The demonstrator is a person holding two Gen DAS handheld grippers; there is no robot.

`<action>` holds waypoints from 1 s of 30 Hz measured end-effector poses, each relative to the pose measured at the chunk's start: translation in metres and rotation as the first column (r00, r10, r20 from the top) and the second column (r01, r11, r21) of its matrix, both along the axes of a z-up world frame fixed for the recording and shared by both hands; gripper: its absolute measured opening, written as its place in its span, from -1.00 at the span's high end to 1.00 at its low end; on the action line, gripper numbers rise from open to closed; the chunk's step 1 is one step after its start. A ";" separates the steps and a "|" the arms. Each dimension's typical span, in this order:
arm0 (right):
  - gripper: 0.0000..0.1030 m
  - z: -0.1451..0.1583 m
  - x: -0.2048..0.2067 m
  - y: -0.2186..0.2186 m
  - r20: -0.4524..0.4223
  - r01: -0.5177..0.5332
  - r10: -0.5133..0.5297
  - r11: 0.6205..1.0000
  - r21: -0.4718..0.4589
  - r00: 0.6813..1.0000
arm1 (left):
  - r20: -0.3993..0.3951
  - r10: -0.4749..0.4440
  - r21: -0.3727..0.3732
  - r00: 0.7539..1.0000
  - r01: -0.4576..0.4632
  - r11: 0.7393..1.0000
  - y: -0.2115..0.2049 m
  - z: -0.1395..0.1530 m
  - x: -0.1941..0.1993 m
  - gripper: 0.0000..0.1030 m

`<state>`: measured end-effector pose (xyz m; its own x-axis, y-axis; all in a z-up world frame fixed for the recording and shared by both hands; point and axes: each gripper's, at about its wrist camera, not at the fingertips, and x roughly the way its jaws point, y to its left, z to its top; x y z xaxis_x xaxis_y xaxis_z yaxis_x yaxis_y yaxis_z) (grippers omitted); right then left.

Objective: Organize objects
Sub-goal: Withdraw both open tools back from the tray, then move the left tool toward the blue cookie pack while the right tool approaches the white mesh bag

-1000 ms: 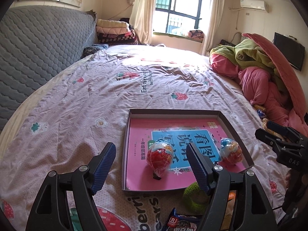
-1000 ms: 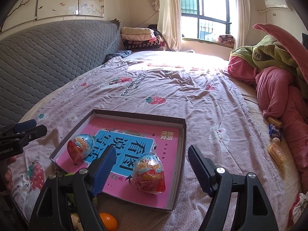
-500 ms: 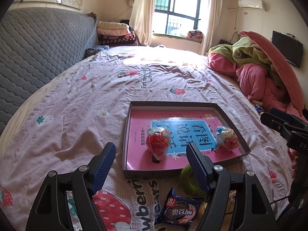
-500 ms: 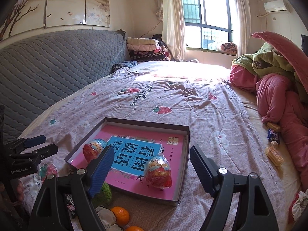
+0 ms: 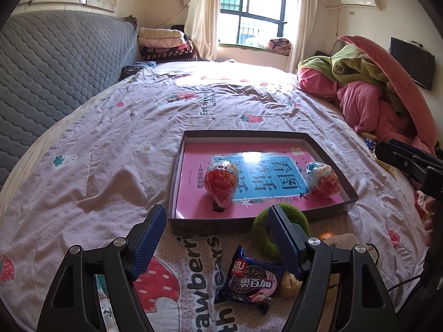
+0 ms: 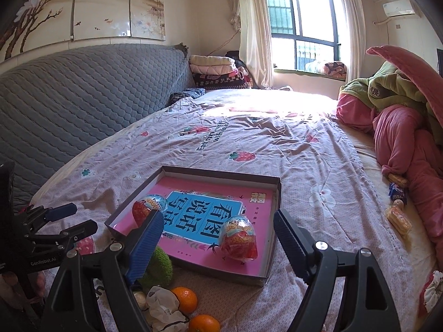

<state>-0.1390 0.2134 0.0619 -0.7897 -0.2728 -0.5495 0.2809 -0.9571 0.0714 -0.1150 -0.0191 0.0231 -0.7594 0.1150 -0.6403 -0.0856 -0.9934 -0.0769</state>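
Note:
A shallow dark box tray with a pink book as its floor lies on the bedspread. Two foil-wrapped toy eggs lie in it: one at the left, one at the right. In front of the tray lie a green knitted ring, a blue cookie packet and two oranges. My left gripper is open over the bedspread before the tray, holding nothing. My right gripper is open and empty, short of the right egg.
A grey quilted headboard runs along the left. Pink and green bedding is heaped at the right. Small snack packets lie by the right bed edge. A crumpled white wrapper lies near the oranges.
Both grippers have drawn back from the tray, so it looks smaller and farther. The cookie packet, ring and oranges have come into view in front. The jaws stay open.

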 end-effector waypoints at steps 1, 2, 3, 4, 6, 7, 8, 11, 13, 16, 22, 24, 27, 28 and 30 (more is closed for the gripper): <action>-0.58 -0.001 0.001 -0.001 0.000 0.002 -0.002 1.000 0.002 1.000 | 0.006 -0.004 -0.005 1.000 0.004 1.000 0.002 -0.002 0.001 -0.49; -0.58 -0.002 0.003 0.000 0.002 0.001 -0.001 1.000 0.002 1.000 | 0.010 -0.005 -0.010 1.000 0.005 1.000 0.003 -0.003 0.002 -0.49; -0.58 -0.003 0.003 -0.001 0.005 0.002 -0.002 1.000 0.003 1.000 | 0.014 -0.003 -0.010 1.000 0.003 1.000 0.003 -0.005 0.003 -0.49; -0.58 -0.004 0.005 -0.001 0.007 0.003 -0.003 1.000 0.003 1.000 | 0.020 -0.006 -0.008 1.000 0.006 1.000 0.004 -0.006 0.004 -0.49; -0.58 -0.006 0.008 0.000 0.009 0.004 -0.004 1.000 0.002 1.000 | 0.025 -0.003 -0.005 1.000 0.003 1.000 0.004 -0.007 0.007 -0.49; -0.58 -0.007 0.010 -0.001 0.011 0.007 -0.007 1.000 0.001 1.000 | 0.027 -0.001 -0.005 1.000 0.001 1.000 0.004 -0.008 0.008 -0.49; -0.58 -0.009 0.012 -0.001 0.015 0.010 -0.010 1.000 0.002 1.000 | 0.027 -0.001 -0.005 1.000 0.002 1.000 0.004 -0.008 0.009 -0.49; -0.58 -0.014 0.016 -0.001 0.025 0.015 -0.015 1.000 0.008 1.000 | 0.030 0.004 -0.009 1.000 -0.004 1.000 0.003 -0.010 0.012 -0.49; -0.58 -0.019 0.019 -0.001 0.038 0.020 -0.021 1.000 0.006 0.999 | 0.035 0.006 -0.013 0.999 -0.005 1.000 0.003 -0.012 0.014 -0.49; -0.58 -0.024 0.022 0.000 0.051 0.030 -0.030 0.999 0.012 0.998 | 0.036 0.012 -0.019 0.999 -0.011 1.000 0.002 -0.014 0.019 -0.49; -0.58 -0.028 0.032 0.002 0.053 0.048 -0.049 0.999 0.020 0.997 | 0.045 0.021 -0.020 0.999 -0.020 1.000 0.000 -0.019 0.026 -0.49; -0.58 -0.029 0.034 0.002 0.057 0.049 -0.050 0.999 0.017 0.997 | 0.049 0.020 -0.025 0.999 -0.019 0.999 0.000 -0.020 0.028 -0.49; -0.58 -0.030 0.039 0.001 0.051 0.058 -0.059 0.998 0.031 0.997 | 0.048 0.019 -0.027 0.999 -0.017 0.999 -0.001 -0.020 0.031 -0.49; -0.58 -0.030 0.040 0.002 0.054 0.057 -0.058 0.998 0.025 0.997 | 0.049 0.018 -0.026 0.999 -0.017 1.000 -0.001 -0.020 0.033 -0.49; -0.58 -0.031 0.042 0.003 0.060 0.057 -0.058 0.998 0.017 0.997 | 0.052 0.018 -0.023 0.999 -0.017 1.000 -0.001 -0.020 0.035 -0.49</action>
